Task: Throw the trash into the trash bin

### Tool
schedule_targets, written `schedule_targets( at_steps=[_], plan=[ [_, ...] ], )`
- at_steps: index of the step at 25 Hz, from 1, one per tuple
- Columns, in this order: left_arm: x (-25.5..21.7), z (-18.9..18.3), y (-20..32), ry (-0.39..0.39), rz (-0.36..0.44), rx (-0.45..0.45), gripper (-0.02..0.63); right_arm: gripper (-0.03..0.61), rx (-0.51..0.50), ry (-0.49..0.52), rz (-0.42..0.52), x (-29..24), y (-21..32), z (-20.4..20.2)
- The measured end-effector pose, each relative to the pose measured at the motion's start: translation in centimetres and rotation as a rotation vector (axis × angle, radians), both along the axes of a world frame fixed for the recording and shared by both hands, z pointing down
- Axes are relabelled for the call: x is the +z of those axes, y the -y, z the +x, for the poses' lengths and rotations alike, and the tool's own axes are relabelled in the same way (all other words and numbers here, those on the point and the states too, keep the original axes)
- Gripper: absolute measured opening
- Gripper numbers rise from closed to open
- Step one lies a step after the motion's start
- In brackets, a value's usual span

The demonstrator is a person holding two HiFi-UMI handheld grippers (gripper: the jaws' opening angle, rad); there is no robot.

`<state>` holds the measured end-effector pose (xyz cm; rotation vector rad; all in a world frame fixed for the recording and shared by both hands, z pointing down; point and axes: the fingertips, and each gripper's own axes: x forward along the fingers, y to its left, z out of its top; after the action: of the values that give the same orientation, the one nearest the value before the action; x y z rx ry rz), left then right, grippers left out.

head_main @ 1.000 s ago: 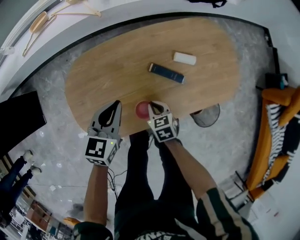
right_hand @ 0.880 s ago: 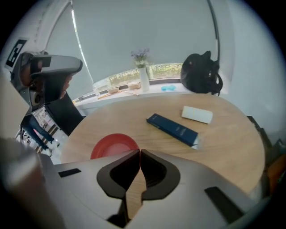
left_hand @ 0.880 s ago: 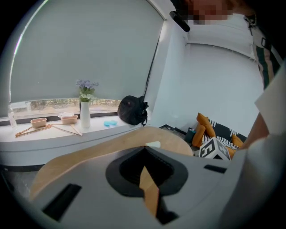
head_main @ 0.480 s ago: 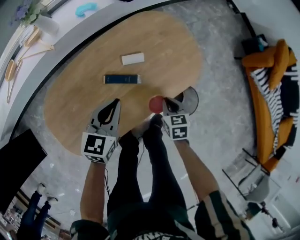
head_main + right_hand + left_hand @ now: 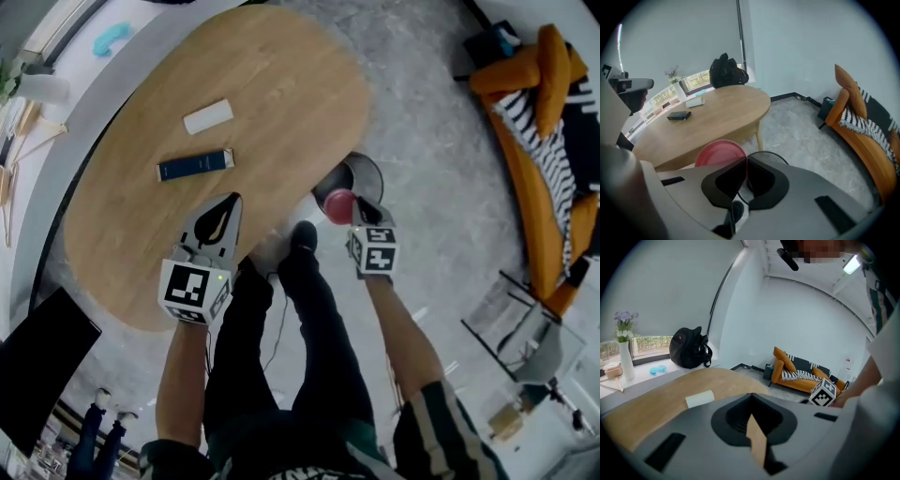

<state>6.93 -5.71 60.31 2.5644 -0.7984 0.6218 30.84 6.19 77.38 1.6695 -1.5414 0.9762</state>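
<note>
Two grippers show in the head view. Our right gripper has its fingers closed on a red disc, the trash. It holds the disc just off the tabletop's near right edge, over the rim of the black wire trash bin on the floor. Our left gripper hangs over the near edge with its fingers together and nothing in them. A white block and a dark blue box lie on the tabletop toward its left end.

In the left gripper view the fingers meet at their tips with nothing pinched.

In the right gripper view the fingers pinch the disc's rim, and the bin's rim shows just beyond.

We judge the pickup and most of the carry done. What is left is to centre the disc over the bin and let go. Whether the block and box are also trash we cannot tell.
</note>
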Motion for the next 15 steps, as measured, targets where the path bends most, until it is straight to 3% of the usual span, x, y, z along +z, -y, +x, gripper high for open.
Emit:
schedule_targets(
  at_steps=[10,15],
  plan=[
    [6.4,2.2,0.4,0.02,0.031,0.052,0.0,0.009,0.13,0.024,-0.056,13.7,-0.3,4.1],
    [8.3,2.1,1.2,0.012,0.051,0.042,0.0,0.009,0.129,-0.007,-0.113,18.6,1.2,4.9]
  ],
)
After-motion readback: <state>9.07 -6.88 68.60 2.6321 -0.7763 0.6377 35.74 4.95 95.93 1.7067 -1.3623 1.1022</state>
